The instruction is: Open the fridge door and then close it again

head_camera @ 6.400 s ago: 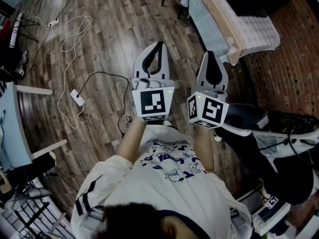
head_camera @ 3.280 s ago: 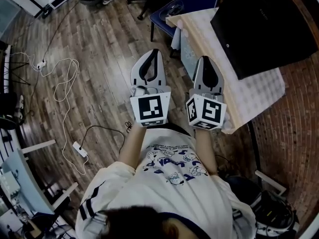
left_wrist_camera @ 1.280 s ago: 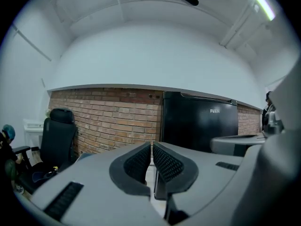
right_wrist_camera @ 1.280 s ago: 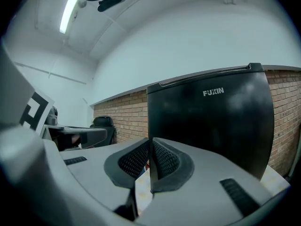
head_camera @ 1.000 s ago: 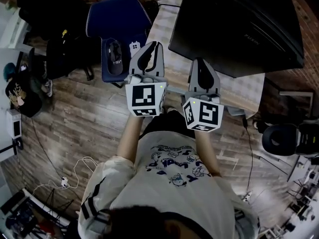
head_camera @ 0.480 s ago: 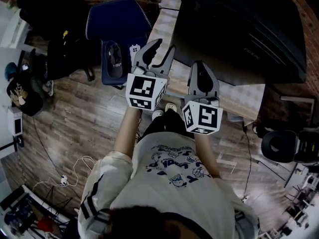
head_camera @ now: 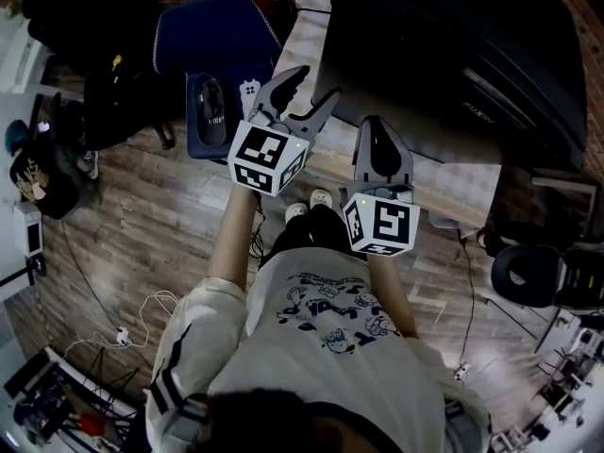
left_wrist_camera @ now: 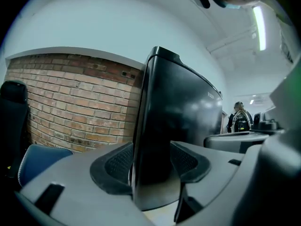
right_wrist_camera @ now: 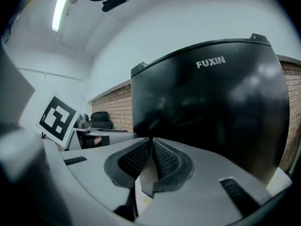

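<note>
Head view, left to right: what can we not make out?

Something small and dark lies on the blue chair (head_camera: 212,45); we cannot name it. The fridge (head_camera: 453,55) is cut off by the picture's top edge, and our left gripper (head_camera: 316,83) covers its near left corner.

What is inside it?

Hidden from us: the door looks shut. It stands upright on the desk (head_camera: 467,179), long axis vertical, lettered front facing us, set back from the desk's near edge.

And the jaws?

Those on the left have just been opening and stand wide, with the fridge's upright left edge in the gap. Whether a pad touches it we cannot tell. Our right gripper (head_camera: 379,125) is clenched on nothing, aimed at the front.
</note>
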A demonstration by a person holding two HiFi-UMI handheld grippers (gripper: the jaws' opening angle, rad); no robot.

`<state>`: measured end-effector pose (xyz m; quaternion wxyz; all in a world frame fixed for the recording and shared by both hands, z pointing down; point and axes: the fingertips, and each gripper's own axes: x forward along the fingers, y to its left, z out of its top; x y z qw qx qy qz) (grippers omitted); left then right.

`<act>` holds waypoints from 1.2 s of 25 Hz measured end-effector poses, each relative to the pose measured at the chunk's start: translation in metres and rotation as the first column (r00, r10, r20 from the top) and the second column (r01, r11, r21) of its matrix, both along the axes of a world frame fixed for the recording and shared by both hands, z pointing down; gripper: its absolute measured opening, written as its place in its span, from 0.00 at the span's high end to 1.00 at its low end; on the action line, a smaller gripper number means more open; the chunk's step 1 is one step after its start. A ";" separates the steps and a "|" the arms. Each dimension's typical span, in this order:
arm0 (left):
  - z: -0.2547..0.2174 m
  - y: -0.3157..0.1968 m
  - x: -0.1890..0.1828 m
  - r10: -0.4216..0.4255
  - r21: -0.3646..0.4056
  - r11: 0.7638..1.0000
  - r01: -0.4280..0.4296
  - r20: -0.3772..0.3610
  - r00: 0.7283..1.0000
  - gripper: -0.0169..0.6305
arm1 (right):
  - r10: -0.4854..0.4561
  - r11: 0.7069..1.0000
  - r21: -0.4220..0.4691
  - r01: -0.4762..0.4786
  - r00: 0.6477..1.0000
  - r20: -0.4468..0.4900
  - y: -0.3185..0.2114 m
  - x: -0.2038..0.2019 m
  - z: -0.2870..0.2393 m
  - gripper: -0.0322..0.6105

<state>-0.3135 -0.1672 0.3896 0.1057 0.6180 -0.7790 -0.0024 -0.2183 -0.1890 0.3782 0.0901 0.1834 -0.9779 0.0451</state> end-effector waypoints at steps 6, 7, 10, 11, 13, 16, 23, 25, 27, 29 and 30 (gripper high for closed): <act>0.009 -0.010 -0.004 0.042 -0.006 0.999 -0.042 -0.006 0.999 0.58 | -0.008 1.000 -0.014 0.008 1.000 -0.010 -0.006 -0.005 0.007 0.89; 0.009 -0.012 -0.001 0.055 -0.004 0.998 -0.055 -0.008 0.998 0.58 | -0.012 1.000 -0.016 0.011 1.000 -0.009 -0.007 -0.004 0.007 0.89; 0.008 -0.015 0.004 0.095 0.012 0.995 -0.094 -0.027 0.995 0.57 | -0.024 0.999 -0.022 0.024 1.000 -0.011 -0.009 -0.003 0.008 0.89; 0.008 -0.015 0.003 0.101 0.018 0.995 -0.101 -0.033 0.994 0.57 | -0.030 0.999 -0.023 0.030 0.999 -0.013 -0.009 -0.004 0.009 0.89; 0.008 -0.016 -0.001 0.104 0.027 0.994 -0.103 -0.038 0.994 0.57 | -0.043 0.999 -0.023 0.042 0.999 -0.017 -0.010 -0.007 0.011 0.89; 0.006 -0.020 -0.004 0.117 0.042 0.992 -0.116 -0.030 0.993 0.56 | -0.065 0.998 -0.023 0.064 0.998 -0.018 -0.011 -0.008 0.012 0.89; 0.001 -0.028 -0.003 0.222 0.054 0.974 -0.222 0.005 0.975 0.53 | -0.125 0.992 -0.022 0.124 0.992 -0.017 -0.009 -0.006 0.015 0.89; 0.001 -0.029 -0.005 0.218 0.050 0.975 -0.219 0.015 0.976 0.53 | -0.141 0.990 -0.021 0.140 0.990 -0.018 -0.008 -0.007 0.016 0.89; 0.000 -0.031 -0.005 0.219 0.056 0.974 -0.219 0.017 0.976 0.53 | -0.149 0.989 -0.019 0.148 0.989 -0.021 -0.008 -0.006 0.017 0.89; 0.000 -0.031 -0.005 0.217 0.060 0.974 -0.218 0.020 0.976 0.53 | -0.150 0.989 -0.020 0.149 0.988 -0.023 -0.009 -0.006 0.018 0.89; -0.001 -0.030 -0.006 0.215 0.062 0.974 -0.216 0.022 0.976 0.53 | -0.148 0.989 -0.020 0.148 0.989 -0.024 -0.010 -0.007 0.019 0.89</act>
